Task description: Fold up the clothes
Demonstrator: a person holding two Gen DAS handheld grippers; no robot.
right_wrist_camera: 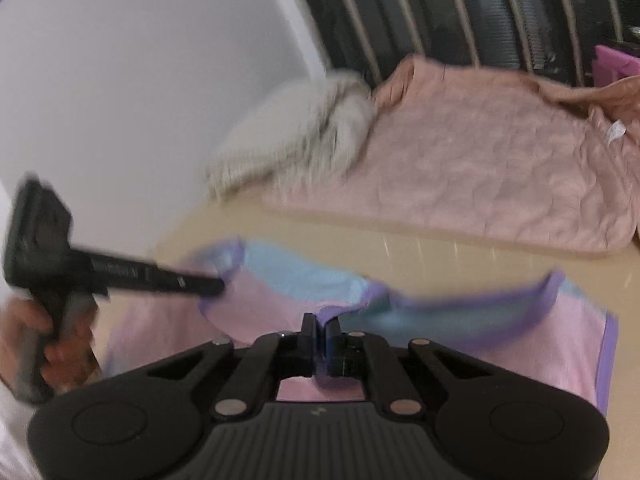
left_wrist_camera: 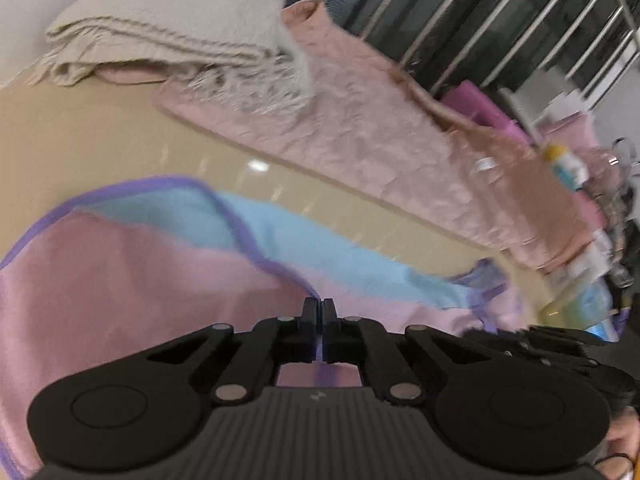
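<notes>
A home setting is showing here: a glossy beige table [left_wrist_camera: 120, 136] is carrying laundry, with a fringed cream throw [left_wrist_camera: 168, 28] sitting folded on a quilted pink blanket [left_wrist_camera: 360, 128], and metal railing bars [left_wrist_camera: 500, 12] are running behind, clutter piling alongside.

A beige desk [left_wrist_camera: 100, 140] carried a folded cream blanket [left_wrist_camera: 168, 28] with a fringed edge, resting partly on a quilted pink cover [left_wrist_camera: 360, 120] spread along the far side. Behind them ran metal railings [left_wrist_camera: 500, 12]. A bottle [left_wrist_camera: 566, 164] with a yellow cap stood at the desk's cluttered far end, blurred.
</notes>
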